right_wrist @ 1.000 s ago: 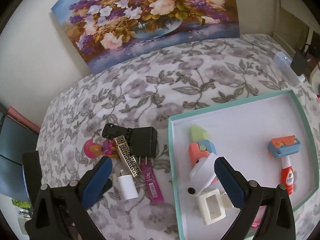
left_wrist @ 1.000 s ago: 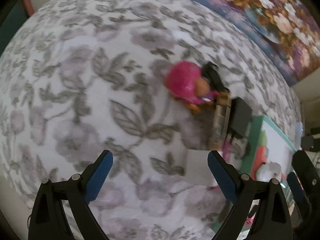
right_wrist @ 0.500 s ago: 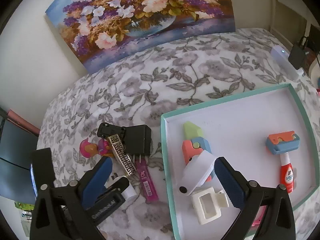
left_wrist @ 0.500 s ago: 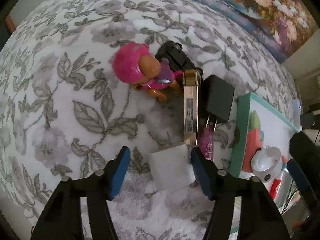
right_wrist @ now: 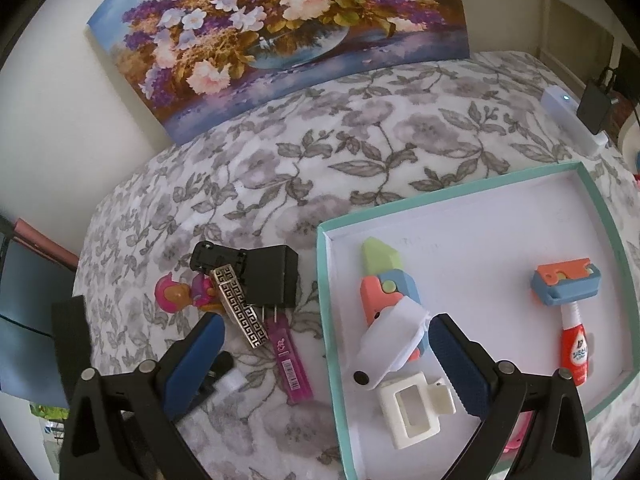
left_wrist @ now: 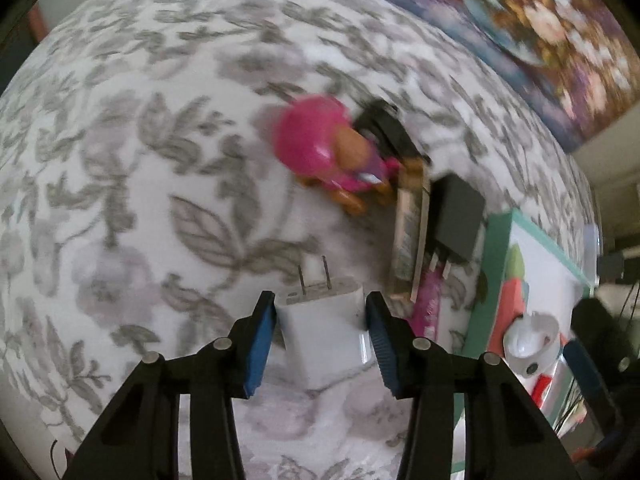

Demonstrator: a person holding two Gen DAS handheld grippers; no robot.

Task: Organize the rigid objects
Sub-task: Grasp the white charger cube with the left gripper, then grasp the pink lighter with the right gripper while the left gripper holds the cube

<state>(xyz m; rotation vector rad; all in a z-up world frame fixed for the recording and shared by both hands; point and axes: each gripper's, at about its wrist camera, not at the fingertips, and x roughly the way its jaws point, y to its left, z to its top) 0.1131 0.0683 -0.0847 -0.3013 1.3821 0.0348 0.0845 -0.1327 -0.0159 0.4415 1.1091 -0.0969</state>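
The left gripper (left_wrist: 320, 320) was closing on the white charger (left_wrist: 324, 328) — block squarely between the blue pads, both pads at or against its sides, so gripped or all but. Its long axis ran along the fingers, the two prongs pointing away from the gripper toward the pink toy figure (left_wrist: 324, 156). It sat on the floral bedspread (left_wrist: 120, 160), just left of the patterned bar (left_wrist: 408, 240) and pink lead case (left_wrist: 426, 304).

The teal tray (left_wrist: 484, 288) lay to the gripper's right, past that clutter — judged drop spot, so the carry goes rightward over the bar.

The right gripper (right_wrist: 324, 364) hung wide apart, holding nothing, over the tray's near-left corner (right_wrist: 324, 280) above the white clip (right_wrist: 412, 408). The left hand was the nearer one.
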